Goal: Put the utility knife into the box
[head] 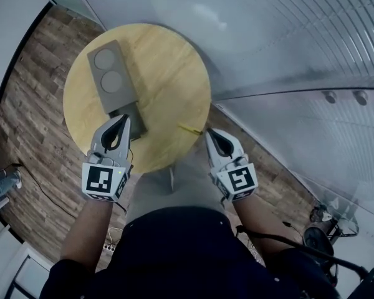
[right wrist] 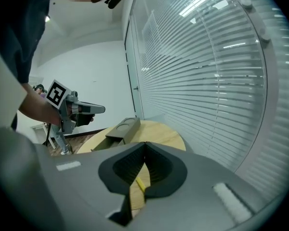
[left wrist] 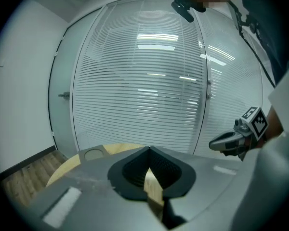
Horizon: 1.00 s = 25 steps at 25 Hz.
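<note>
Now both claws are clenched and empty. The left claw [head: 123, 121] hangs at the open drawer of the gray box [head: 112, 80]. The right claw [head: 210, 133] is just beside the yellow knife [head: 190, 129], which lies at the edge of the round surface [head: 168, 67].

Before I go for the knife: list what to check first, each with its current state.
1. Utility knife in sight, lying near the edge of the round table: ok.
2. Right gripper empty: ok.
3. Right gripper's jaws apart for the pick: not ok, they are together.
4. Drawer of the grey box pulled out: ok.
5. Left gripper empty, jaws together: ok.
6. Left gripper clear of the drawer: cannot tell; its tip overlaps the drawer in the head view.
</note>
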Tool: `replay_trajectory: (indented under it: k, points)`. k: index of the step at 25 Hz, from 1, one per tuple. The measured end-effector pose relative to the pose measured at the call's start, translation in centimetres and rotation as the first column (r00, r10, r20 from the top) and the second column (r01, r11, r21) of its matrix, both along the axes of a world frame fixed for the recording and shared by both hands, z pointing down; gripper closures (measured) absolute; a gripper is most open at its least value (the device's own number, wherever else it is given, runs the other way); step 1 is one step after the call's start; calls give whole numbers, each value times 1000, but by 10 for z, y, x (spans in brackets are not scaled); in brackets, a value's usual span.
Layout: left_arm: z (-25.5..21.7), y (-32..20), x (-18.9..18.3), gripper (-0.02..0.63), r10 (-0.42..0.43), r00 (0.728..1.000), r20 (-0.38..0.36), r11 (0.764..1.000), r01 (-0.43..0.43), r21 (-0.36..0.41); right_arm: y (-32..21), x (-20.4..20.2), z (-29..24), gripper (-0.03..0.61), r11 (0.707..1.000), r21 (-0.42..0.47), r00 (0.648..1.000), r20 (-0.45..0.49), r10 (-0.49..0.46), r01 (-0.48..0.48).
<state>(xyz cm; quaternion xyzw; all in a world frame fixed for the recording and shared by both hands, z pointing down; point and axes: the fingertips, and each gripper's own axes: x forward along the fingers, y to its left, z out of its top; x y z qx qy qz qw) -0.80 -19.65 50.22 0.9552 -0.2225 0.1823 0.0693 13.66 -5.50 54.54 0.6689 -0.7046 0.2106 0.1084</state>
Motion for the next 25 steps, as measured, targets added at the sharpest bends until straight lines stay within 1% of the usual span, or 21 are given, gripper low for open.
replay_trajectory:
  k: [2,5,11,14,17,21,25]
  points:
    - [12,0,4,607,0,1000,8,1000,0,-4,0,-2,11,569,1000,-12,1000,3,-5,5]
    - [32,2,10,608,-11,1000,27,1000,12,-19,5,-3,35,569,998,-53,1000,18,-18,18]
    - [61,7,21,608,8,998,60,999,-6,-38,7,-2,79,569,993,-105,998,40,-44,48]
    - [75,7,26,607,-8,997,77,999,12,-48,9,2,101,569,990,-129,997,55,-50,57]
    - [87,10,33,607,-23,996,90,998,28,-62,11,8,119,569,984,-157,996,51,-75,83]
    - [94,9,45,607,-36,995,91,997,43,-69,10,7,137,566,973,-185,988,86,-125,139]
    - [99,1,50,607,-54,994,94,996,61,-68,2,5,151,518,960,-199,979,86,-182,196]
